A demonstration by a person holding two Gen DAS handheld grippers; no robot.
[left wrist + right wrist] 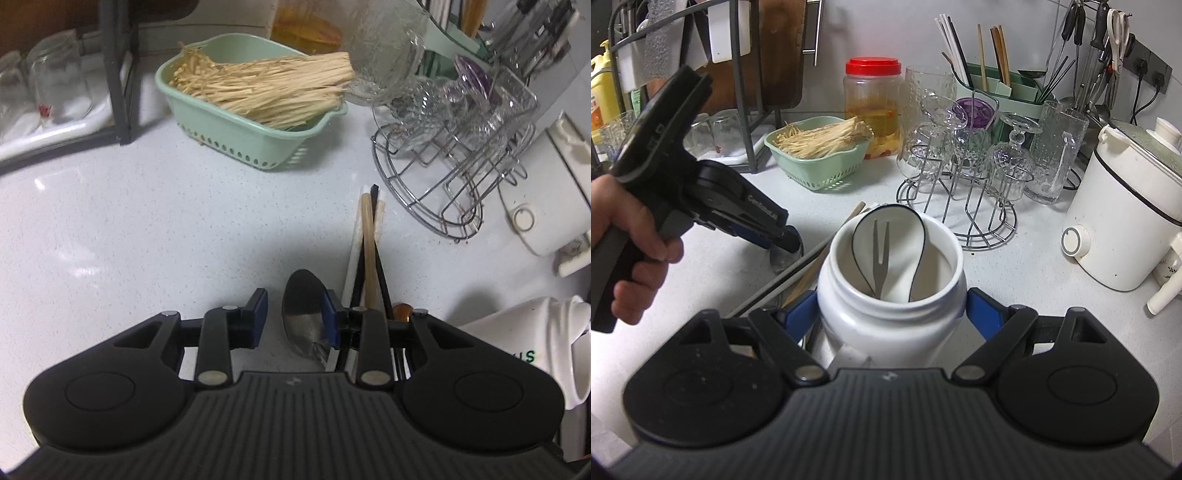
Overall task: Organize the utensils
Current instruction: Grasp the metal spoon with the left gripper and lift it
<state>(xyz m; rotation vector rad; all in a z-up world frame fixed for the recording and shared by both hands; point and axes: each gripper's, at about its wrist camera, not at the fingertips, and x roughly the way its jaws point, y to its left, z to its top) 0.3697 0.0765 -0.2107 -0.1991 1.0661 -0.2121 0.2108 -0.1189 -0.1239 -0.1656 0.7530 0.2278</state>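
Presently, the white jar (890, 314) is clamped by the right gripper (892, 314); the left gripper (295, 321) jaws are held apart around a metal spoon (303, 317) on the bench (147, 229).

1. Ahead and left of the left gripper (295, 314), the white counter (147, 229) lies bare up to the green basket (236, 136).
2. Just right of its fingers, a bundle of chopsticks (369, 236) crowds that side; a metal spoon (303, 306) lies between the fingers.
3. Farther ahead on the right, the wire glass rack (454, 177) blocks passage.
4. The white jar (890, 295) fills the right gripper (892, 314).
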